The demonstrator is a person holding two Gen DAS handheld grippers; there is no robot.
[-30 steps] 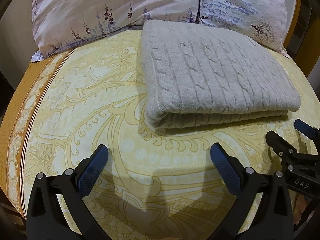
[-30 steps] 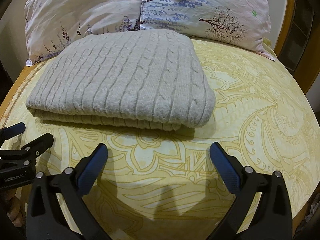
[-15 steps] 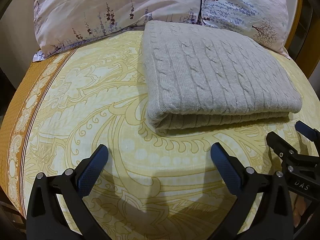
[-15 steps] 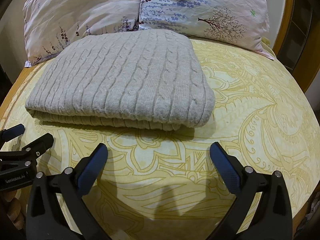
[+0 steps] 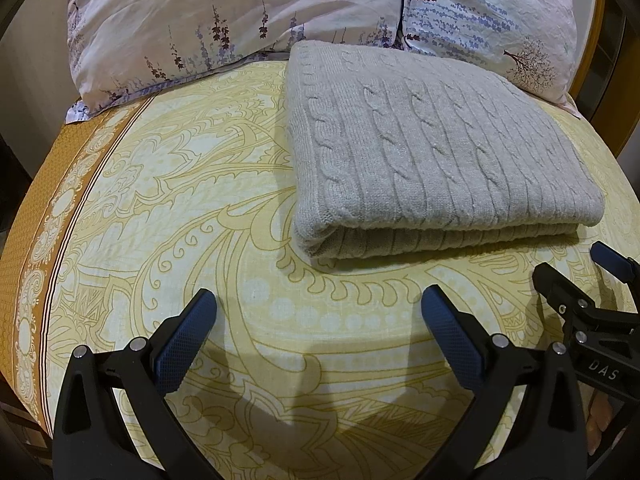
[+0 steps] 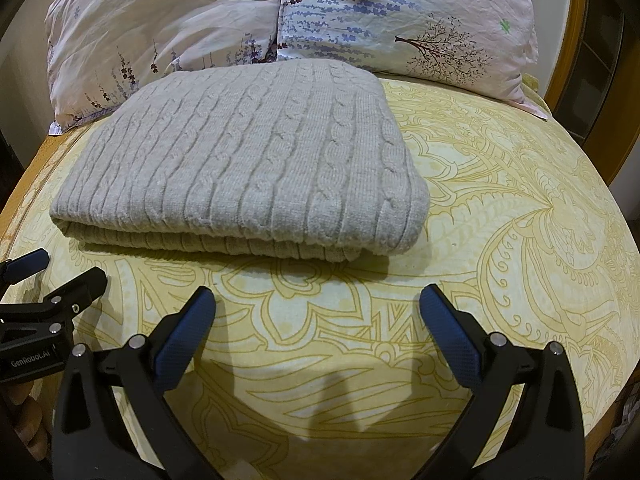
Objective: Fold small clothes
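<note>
A grey cable-knit sweater (image 5: 420, 156) lies folded into a flat rectangle on the yellow patterned bedsheet (image 5: 180, 200), its folded edge toward me. It also shows in the right wrist view (image 6: 248, 164). My left gripper (image 5: 318, 316) is open and empty, hovering over the sheet short of the sweater's near left corner. My right gripper (image 6: 316, 312) is open and empty, short of the sweater's near right corner. Each gripper shows at the edge of the other's view: the right one (image 5: 576, 276) and the left one (image 6: 60, 272).
Two floral pillows (image 5: 248, 12) (image 6: 400, 12) lie at the head of the bed behind the sweater. A wooden bed frame (image 6: 576, 40) rises at the right. The sheet has an orange border (image 5: 36, 208) along the left bed edge.
Both grippers have drifted very slightly; the sweater sits a touch lower in the left wrist view. Nothing was grasped or released.
</note>
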